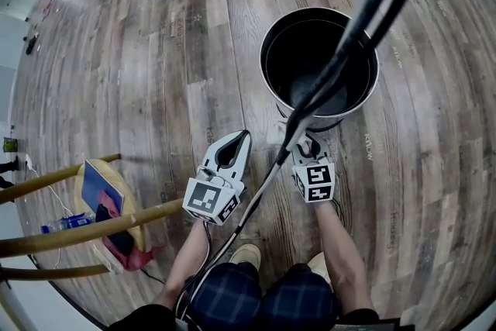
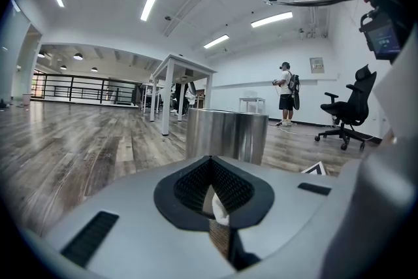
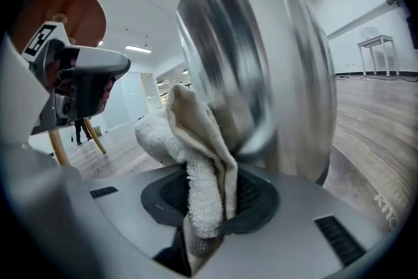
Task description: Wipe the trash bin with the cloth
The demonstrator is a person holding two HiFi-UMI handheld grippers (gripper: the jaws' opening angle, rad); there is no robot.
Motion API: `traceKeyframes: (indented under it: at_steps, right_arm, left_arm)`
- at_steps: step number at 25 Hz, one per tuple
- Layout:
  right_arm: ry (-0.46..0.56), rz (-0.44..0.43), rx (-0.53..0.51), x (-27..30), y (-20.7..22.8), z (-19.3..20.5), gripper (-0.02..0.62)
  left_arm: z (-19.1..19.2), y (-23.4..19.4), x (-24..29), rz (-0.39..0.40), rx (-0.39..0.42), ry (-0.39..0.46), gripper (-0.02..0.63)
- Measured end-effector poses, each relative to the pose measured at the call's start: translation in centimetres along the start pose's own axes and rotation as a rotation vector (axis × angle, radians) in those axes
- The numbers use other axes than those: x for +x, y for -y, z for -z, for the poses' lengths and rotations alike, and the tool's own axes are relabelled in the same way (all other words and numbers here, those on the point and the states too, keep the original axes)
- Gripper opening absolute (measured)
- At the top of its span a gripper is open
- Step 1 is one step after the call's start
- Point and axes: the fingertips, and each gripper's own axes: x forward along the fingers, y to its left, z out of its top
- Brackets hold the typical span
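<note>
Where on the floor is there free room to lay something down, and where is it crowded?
Bare floor lies left of the trash bin, up to the wooden chair, and again right of the bin. Crowded between bin and shoes: left claw, right claw, cloth.

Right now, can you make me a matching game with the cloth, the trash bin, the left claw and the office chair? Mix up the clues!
Things:
1. cloth
2. trash bin
3. left claw
4. office chair

Clues:
A. shiny silver metal
B. shut, pointing at the bin
C. white, pinched in the right claw
D. black, far across the room

Pairs: 1-C, 2-A, 3-B, 4-D
</note>
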Motion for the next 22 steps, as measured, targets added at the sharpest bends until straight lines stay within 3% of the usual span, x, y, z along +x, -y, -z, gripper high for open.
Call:
traceKeyframes:
  at_steps: [6,13,22]
  right_arm:
    - [0.030,0.068,0.028,-2.8,3.4,0.7,0.095]
    - [0.077,0.209,0.129,-6.5,9.3,1.2,0.097]
    - [0.075,0.358,0.202,-7.1,17.4,1.1,0.097]
  left_arm:
    - [0.0,0.1,0.2,0.003,0.002,0.000,-0.003]
    - [0.2,-0.1,0.2,-0.001,0.003,-0.003,-0.003]
    - [0.1,-0.2,0.0,-0.007,0.006,-0.005,-0.003]
